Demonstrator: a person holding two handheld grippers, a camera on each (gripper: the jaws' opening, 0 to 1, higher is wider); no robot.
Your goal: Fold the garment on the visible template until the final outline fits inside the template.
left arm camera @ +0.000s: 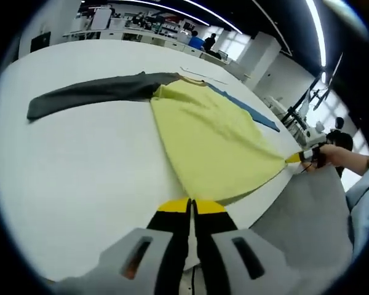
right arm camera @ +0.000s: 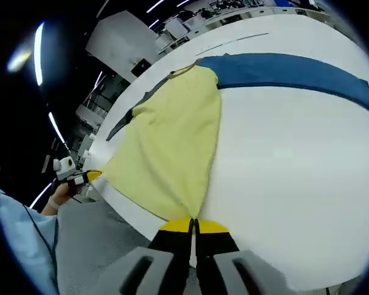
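In the left gripper view, the left gripper rises from the bottom edge with its yellow-tipped jaws pressed together on the near hem corner of the garment, a yellow shirt body spread on the white table. The fabric fans away from the jaw tips, forward and to the right. A dark grey sleeve extends from the far shoulder out to the left of the gripper, and a blue sleeve runs away to the right beyond the yellow body. At the far right of this view, the right gripper, held in a hand, pinches the other hem corner at the table edge. In the right gripper view, the right gripper likewise has its jaws closed on the hem of the garment, which stretches forward and left from the tips; the blue sleeve lies ahead and to the right, flat on the table. The left gripper appears at the left, clamping the opposite corner. No brand, label or legible writing is visible on the garment or on the table.
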